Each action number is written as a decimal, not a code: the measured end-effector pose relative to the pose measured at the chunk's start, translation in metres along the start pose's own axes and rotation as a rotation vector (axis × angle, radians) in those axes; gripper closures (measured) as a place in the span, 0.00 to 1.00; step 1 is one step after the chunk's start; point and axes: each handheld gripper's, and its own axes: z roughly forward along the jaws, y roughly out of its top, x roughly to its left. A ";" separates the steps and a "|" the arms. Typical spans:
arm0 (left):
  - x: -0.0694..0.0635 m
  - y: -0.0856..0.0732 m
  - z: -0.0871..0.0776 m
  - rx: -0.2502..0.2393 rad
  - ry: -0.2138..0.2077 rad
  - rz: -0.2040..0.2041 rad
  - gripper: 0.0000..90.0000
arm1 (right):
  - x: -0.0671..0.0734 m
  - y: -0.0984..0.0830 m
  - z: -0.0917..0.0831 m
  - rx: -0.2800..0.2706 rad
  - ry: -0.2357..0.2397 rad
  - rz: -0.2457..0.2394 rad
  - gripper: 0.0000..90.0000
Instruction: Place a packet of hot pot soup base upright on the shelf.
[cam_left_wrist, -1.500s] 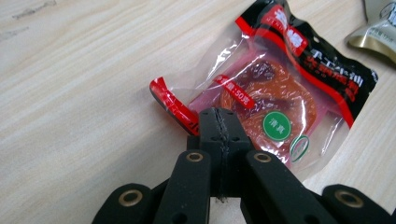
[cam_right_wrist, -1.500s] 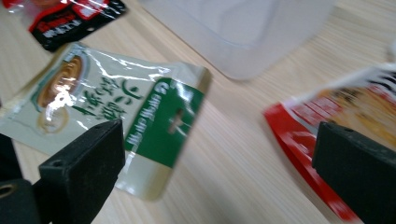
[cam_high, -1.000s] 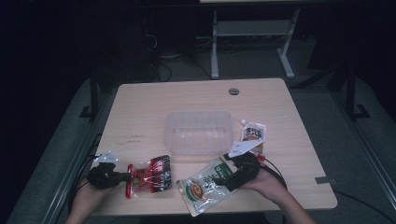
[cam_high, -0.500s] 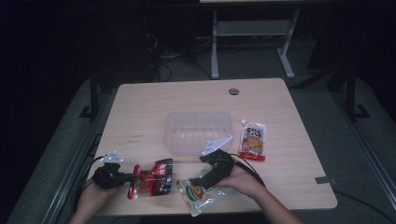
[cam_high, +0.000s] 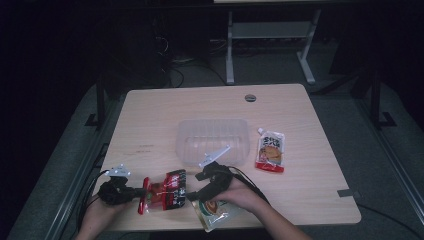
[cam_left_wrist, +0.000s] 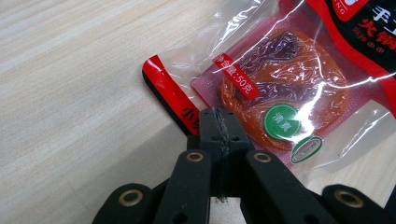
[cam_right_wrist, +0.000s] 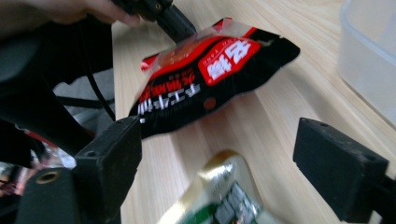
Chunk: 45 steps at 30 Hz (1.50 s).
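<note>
Red packet (cam_high: 164, 192) edge in left gripper (cam_high: 141, 192)

Glossy plastic packet (cam_left_wrist: 285, 88), matt wooden table (cam_left_wrist: 79, 70)

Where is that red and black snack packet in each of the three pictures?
High view: the red and black packet lies near the table's front edge, left of centre.
Left gripper view: upper right, its clear edge pinched in the shut jaws.
Right gripper view: top centre.
Shared landmark: the left gripper clamping it.
</note>
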 end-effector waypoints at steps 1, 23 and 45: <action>0.000 0.000 0.000 0.001 0.000 -0.001 1.00 | -0.001 0.001 0.003 -0.005 0.008 0.010 0.19; 0.002 -0.003 0.000 -0.025 -0.018 -0.022 1.00 | -0.001 0.011 0.030 0.019 0.092 0.043 0.70; 0.001 -0.002 0.001 -0.025 -0.023 -0.002 1.00 | 0.003 0.019 0.033 -0.065 0.179 -0.038 1.00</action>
